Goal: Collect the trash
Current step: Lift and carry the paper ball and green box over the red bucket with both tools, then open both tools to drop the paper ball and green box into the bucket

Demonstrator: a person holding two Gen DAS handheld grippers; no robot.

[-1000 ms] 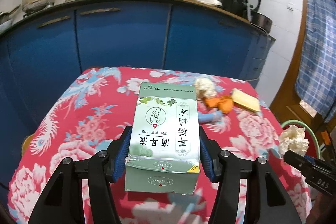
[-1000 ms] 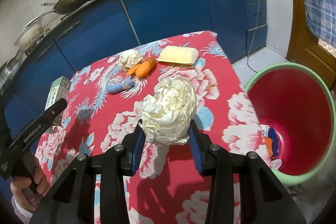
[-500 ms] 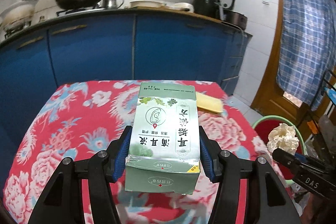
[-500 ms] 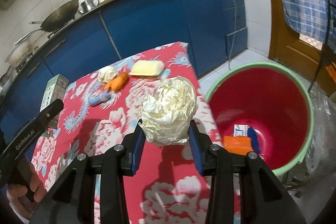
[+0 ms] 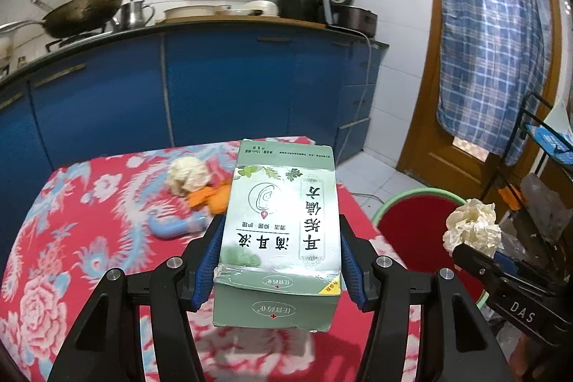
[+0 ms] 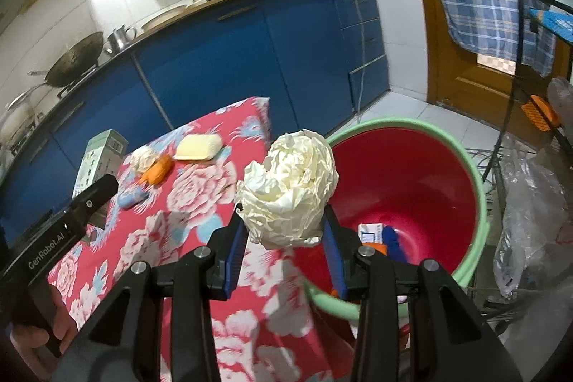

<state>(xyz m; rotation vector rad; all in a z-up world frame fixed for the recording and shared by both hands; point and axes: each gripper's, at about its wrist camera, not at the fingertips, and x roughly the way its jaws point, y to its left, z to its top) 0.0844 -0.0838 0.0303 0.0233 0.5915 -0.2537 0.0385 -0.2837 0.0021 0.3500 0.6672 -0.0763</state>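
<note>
Left hand-held gripper (image 5: 281, 269) clamps the box (image 5: 283, 224) above the tabletop (image 5: 71, 231). Right hand-held gripper (image 6: 284, 251) grips the paper ball (image 6: 288, 194) beside the bucket (image 6: 480, 213) rim, lined up for dropping; 2 loads carried together.

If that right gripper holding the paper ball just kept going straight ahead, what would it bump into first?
Probably the red bin. The right hand-held gripper, shut on the paper ball, points toward its near rim and inside wall; depth is hard to judge.

red bucket (image 6: 422, 167) mouth gapes unobstructed just beside table (image 6: 229, 181) edge.
</note>
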